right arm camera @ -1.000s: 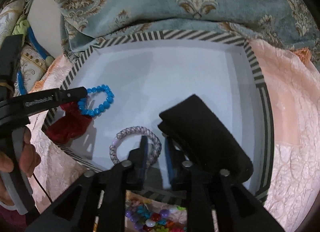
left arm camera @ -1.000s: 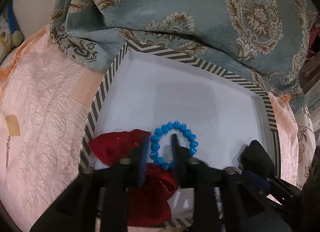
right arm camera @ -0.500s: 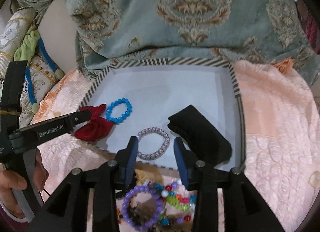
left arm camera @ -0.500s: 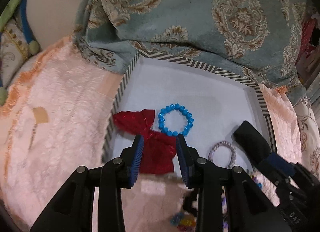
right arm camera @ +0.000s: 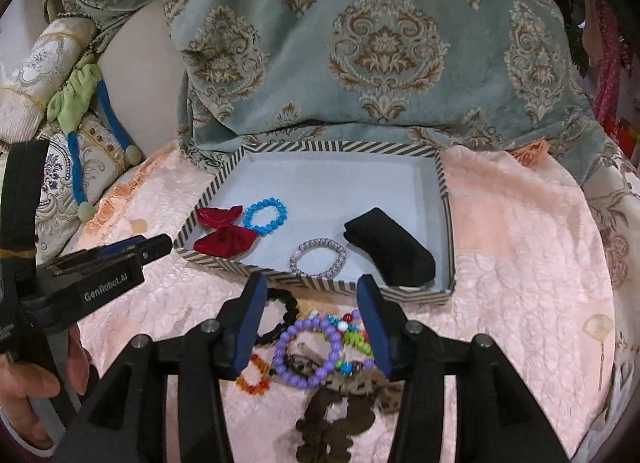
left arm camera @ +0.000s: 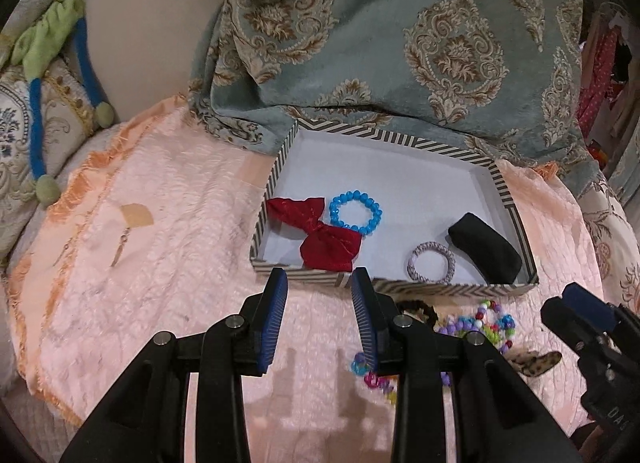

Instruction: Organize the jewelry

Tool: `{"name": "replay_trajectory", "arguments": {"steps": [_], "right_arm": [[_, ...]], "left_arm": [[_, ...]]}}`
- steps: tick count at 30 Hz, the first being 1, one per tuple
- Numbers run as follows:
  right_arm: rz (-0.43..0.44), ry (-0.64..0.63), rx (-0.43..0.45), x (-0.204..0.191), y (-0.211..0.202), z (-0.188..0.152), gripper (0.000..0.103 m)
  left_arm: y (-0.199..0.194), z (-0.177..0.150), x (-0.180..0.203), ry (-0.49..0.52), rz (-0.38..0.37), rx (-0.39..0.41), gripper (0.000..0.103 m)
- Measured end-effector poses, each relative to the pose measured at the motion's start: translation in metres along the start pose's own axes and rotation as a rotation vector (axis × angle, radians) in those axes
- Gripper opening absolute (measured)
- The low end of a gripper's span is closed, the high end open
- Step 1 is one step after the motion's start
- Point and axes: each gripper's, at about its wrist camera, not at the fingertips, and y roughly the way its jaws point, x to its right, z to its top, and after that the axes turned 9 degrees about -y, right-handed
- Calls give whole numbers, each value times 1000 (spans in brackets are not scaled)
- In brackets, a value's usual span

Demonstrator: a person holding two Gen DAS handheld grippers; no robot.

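Two handheld grippers are seen above a bed-like surface covered by a peach, textured cloth [right arm camera: 516,231]. Behind it, a teal cushion [right arm camera: 380,55] with gold damask medallions fills the background, and a cream embroidered pillow [right arm camera: 52,167] with a green and blue cord is seen at the left. A slice of pink, dotted fabric is glimpsed at the far right edge.

On the cloth, against the cushion, a shallow box [right arm camera: 448,199] with a black-and-white striped rim and a pale interior is placed. Inside it lie a red velvet bow [right arm camera: 224,235] at the near left corner, a blue beaded bracelet [right arm camera: 265,217] touching the bow, a lilac braided bracelet [right arm camera: 318,258] near the front wall, and a black pouch [right arm camera: 390,249] just to its right.

In front of the box, a loose heap of jewelry [right arm camera: 320,347] is spread on the cloth: a purple bead bracelet, multicoloured beads, an orange bead piece, a black scrunchie and a leopard-print piece.

The left gripper [left arm camera: 320,317] is held with its jaws apart and nothing between them. The right gripper [right arm camera: 312,323] has just been opening; its jaws stand apart over the heap, gripping nothing.

The lettering "GenRobot.AI" is read on the left gripper's side in the right wrist view, where a hand [right arm camera: 32,379] holds its grip.
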Motion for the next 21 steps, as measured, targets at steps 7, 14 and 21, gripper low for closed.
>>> {"name": "replay_trajectory", "arguments": {"steps": [7, 14, 21], "right_arm": [[-17, 1, 16, -2, -23, -11, 51], [-32, 3, 37, -1, -45, -20, 55], [-43, -11, 50, -2, -59, -23, 56]], "left_arm": [[-27, -13, 3, -1, -3, 42, 17], [-48, -23, 10, 18, -7, 75, 17], [-62, -30, 19, 46, -12, 99, 17]]}}
